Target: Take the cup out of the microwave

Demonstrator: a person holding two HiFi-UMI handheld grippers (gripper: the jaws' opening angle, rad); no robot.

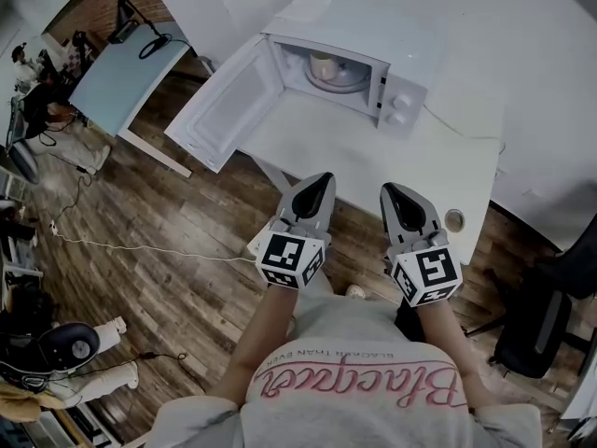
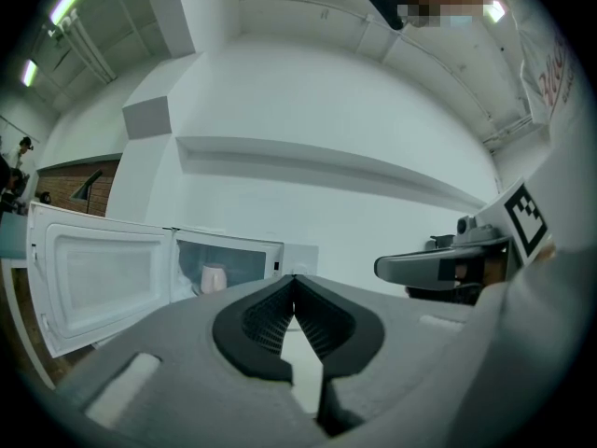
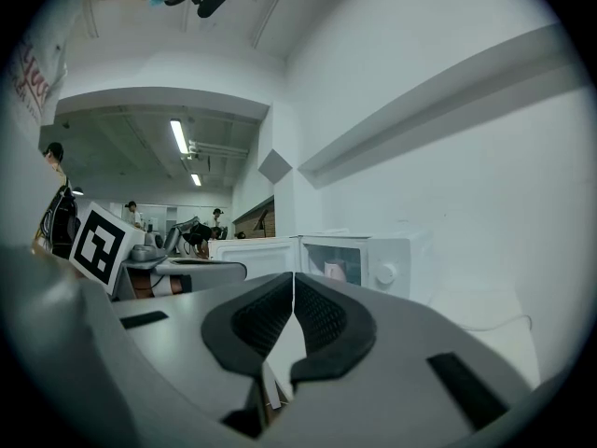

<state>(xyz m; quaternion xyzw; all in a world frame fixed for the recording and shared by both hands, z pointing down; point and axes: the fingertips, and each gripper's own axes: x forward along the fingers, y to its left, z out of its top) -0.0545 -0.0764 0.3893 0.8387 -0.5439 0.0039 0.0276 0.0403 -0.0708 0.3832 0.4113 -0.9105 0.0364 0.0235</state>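
A white microwave (image 1: 392, 59) stands on the white table (image 1: 373, 147) with its door (image 1: 224, 110) swung wide open to the left. Inside, a pale cup (image 1: 323, 65) sits on the glass turntable; the cup (image 2: 214, 278) shows in the left gripper view and the cup (image 3: 336, 271) in the right gripper view too. My left gripper (image 1: 322, 181) and right gripper (image 1: 390, 192) hover side by side at the table's near edge, pointing level at the microwave, well short of it. Both are shut and empty, as the left gripper (image 2: 295, 280) and the right gripper (image 3: 294, 278) show in their own views.
A round hole (image 1: 454, 219) sits in the table at the near right. A black office chair (image 1: 541, 315) stands to the right on the wooden floor. A light blue desk (image 1: 121, 73) and seated people are far left. A cable (image 1: 140, 250) runs across the floor.
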